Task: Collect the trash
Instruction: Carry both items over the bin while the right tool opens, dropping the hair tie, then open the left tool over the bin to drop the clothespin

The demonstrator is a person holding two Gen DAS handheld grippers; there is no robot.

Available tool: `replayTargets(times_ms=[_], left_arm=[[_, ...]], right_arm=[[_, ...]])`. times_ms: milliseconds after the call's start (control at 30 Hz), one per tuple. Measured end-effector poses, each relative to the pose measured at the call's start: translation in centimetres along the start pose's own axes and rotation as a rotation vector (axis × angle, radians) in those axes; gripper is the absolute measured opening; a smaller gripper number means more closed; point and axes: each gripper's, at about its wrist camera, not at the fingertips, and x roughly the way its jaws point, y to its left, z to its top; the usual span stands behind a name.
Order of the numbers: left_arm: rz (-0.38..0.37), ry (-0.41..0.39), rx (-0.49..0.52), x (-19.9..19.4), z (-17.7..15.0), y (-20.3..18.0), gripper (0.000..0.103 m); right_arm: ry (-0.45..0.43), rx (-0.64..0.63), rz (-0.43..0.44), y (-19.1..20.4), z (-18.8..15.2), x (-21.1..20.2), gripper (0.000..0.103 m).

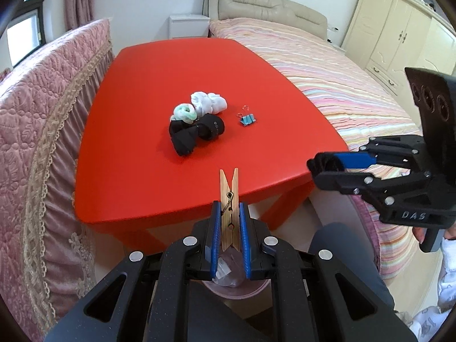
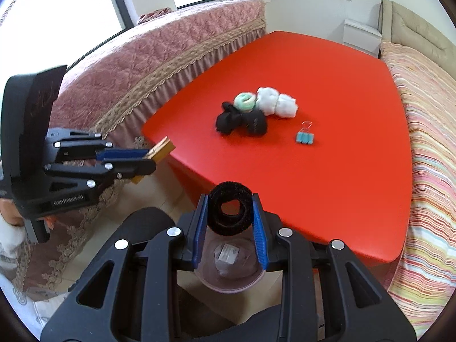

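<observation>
1. We hold a wooden clothespin [image 1: 229, 208] pinched in the left tongs [image 1: 230, 222], its tip pointing ahead toward the red table [image 1: 136, 154].
2. We hold a black fuzzy ring [image 2: 230, 212] squeezed in the right tongs [image 2: 230, 222].
3. Both pieces hang right over a pink-rimmed bin [image 2: 232, 278] below the tongs, probably so they can drop straight in.
4. Ahead of both tongs on the table lie rolled socks [image 1: 196, 122] and, beside them, a blue binder clip [image 1: 246, 118].
5. The bin is mostly hidden behind the tongs; its contents look like crumpled wrapping, hard to make out.
</observation>
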Motion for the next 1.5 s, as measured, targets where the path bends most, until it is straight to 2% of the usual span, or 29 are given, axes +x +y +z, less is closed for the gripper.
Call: replayTargets(times_ms=[367, 467, 500, 533, 600, 700, 800, 1100, 1367, 1433, 1467, 1500], left_arm=[[-0.014, 0.002, -0.004, -1.0, -1.6, 0.2, 0.013], [-0.015, 0.003, -0.001, -0.9, -1.5, 0.1, 0.013], [-0.016, 0.003, -0.001, -0.9, -1.5, 0.1, 0.013], [-0.017, 0.004, 0.000, -0.8, -1.5, 0.1, 0.013], [-0.017, 0.005, 0.002, -0.8, -1.5, 0.0, 0.013], [-0.022, 0.012, 0.008, -0.6, -1.6, -0.2, 0.013], [-0.032, 0.020, 0.018, -0.3, -1.7, -0.6, 0.013], [-0.076, 0.045, 0.065, 0.4, -1.9, -2.4, 0.013], [-0.112, 0.064, 0.103, 0.8, -1.8, -3.8, 0.014], [-0.119, 0.062, 0.107, 0.9, -1.8, -3.9, 0.017], [-0.117, 0.062, 0.111, 1.0, -1.8, -4.0, 0.023], [-0.112, 0.063, 0.110, 1.1, -1.9, -3.9, 0.041]], right_arm=[[0.049, -0.008, 0.052, 1.3, -1.6, 1.9, 0.029], [0.061, -0.005, 0.065, 1.4, -1.7, 2.3, 0.033], [0.064, -0.002, 0.067, 1.4, -1.7, 2.5, 0.042], [0.060, -0.001, 0.060, 1.4, -1.7, 2.5, 0.060], [0.046, 0.004, 0.047, 1.4, -1.7, 2.3, 0.078], [0.038, 0.028, 0.034, 1.0, -1.8, 2.0, 0.089], [0.029, 0.048, 0.025, 0.5, -2.0, 1.4, 0.094], [-0.019, 0.096, -0.046, -1.0, -3.2, -1.6, 0.096], [-0.047, 0.129, -0.062, -2.3, -3.7, -3.0, 0.096], [-0.051, 0.132, -0.062, -2.3, -3.7, -3.1, 0.096], [-0.051, 0.132, -0.061, -2.3, -3.7, -3.2, 0.096], [-0.051, 0.132, -0.061, -2.3, -3.8, -3.2, 0.096]])
